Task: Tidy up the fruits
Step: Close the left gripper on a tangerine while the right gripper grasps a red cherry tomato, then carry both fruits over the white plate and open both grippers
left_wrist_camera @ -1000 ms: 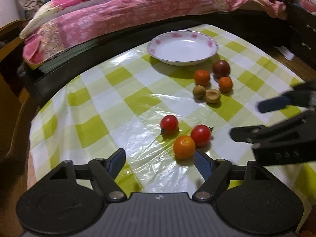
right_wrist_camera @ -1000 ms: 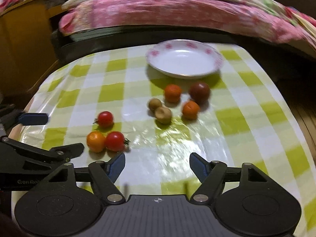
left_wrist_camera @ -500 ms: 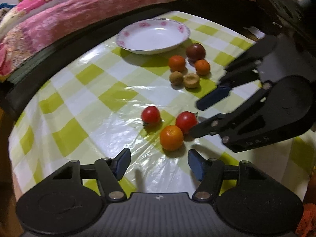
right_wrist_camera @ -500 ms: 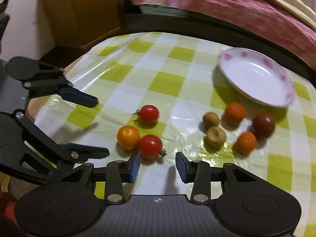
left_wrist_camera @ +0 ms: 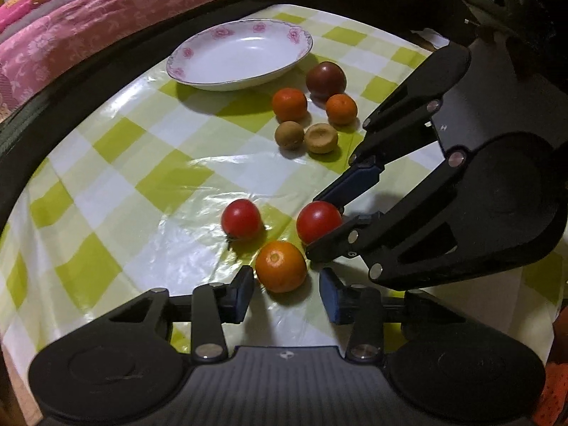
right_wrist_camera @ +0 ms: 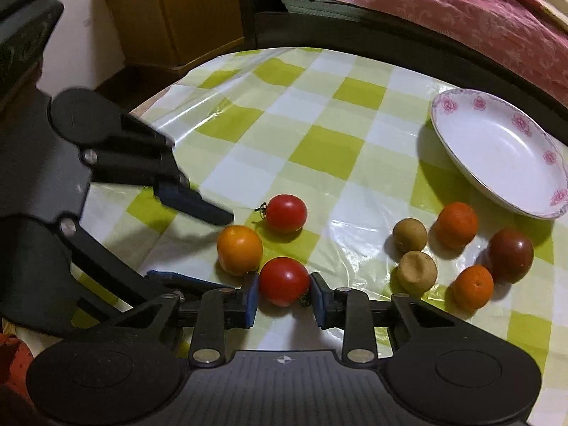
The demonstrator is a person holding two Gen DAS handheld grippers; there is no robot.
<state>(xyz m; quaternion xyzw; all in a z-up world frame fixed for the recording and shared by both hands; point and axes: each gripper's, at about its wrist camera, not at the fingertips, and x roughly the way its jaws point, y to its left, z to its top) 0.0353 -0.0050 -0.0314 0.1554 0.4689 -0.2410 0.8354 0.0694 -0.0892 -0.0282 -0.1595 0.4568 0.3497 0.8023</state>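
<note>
Fingers (left_wrist_camera: 330, 246) of right tool (right_wrist_camera: 282, 296) half-hide red tomato (left_wrist_camera: 317, 222).

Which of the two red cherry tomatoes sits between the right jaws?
The cherry tomato nearest the right gripper, beside the orange fruit; the jaws flank it closely. The other red tomato lies farther out, stem pointing left, untouched.

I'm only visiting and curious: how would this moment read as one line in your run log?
left claw: open around orange | right claw: closing on red tomato | plate: no fruit yet
</note>
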